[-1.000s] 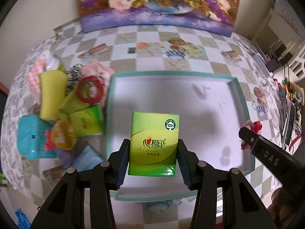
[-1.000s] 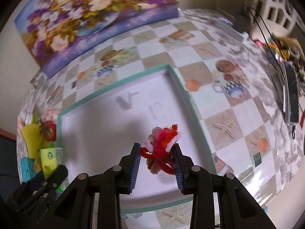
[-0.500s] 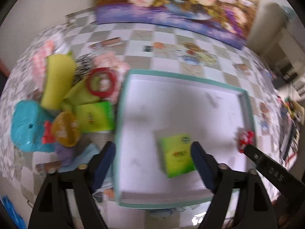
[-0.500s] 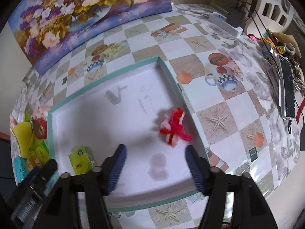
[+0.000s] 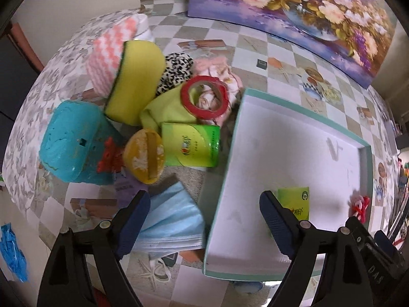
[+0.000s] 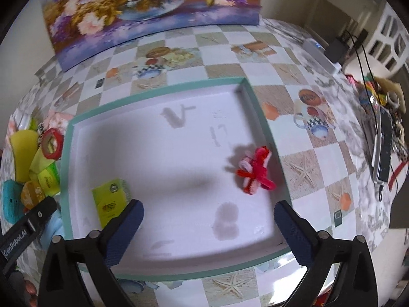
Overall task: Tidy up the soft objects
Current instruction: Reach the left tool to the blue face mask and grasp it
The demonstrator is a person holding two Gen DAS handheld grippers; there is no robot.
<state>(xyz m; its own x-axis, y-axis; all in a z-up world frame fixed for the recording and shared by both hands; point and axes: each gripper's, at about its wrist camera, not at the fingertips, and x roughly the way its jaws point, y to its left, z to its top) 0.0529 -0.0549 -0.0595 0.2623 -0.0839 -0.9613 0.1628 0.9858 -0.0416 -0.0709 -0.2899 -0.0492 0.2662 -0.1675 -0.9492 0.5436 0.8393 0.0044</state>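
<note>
The tray (image 6: 163, 87), white with a teal rim, serves as reference. Inside it, near the left wall, lies a green tissue pack (image 6: 110, 202); near the right wall lies a red and pink pipe-cleaner toy (image 6: 255, 174). Right gripper (image 6: 208, 227) hovers above the tray's near edge, jaws opening, nothing between them. Left gripper (image 5: 204, 220) straddles the tray's left rim, jaws spread wide and empty. A blue face mask (image 5: 173, 220) lies just outside that rim.
</note>
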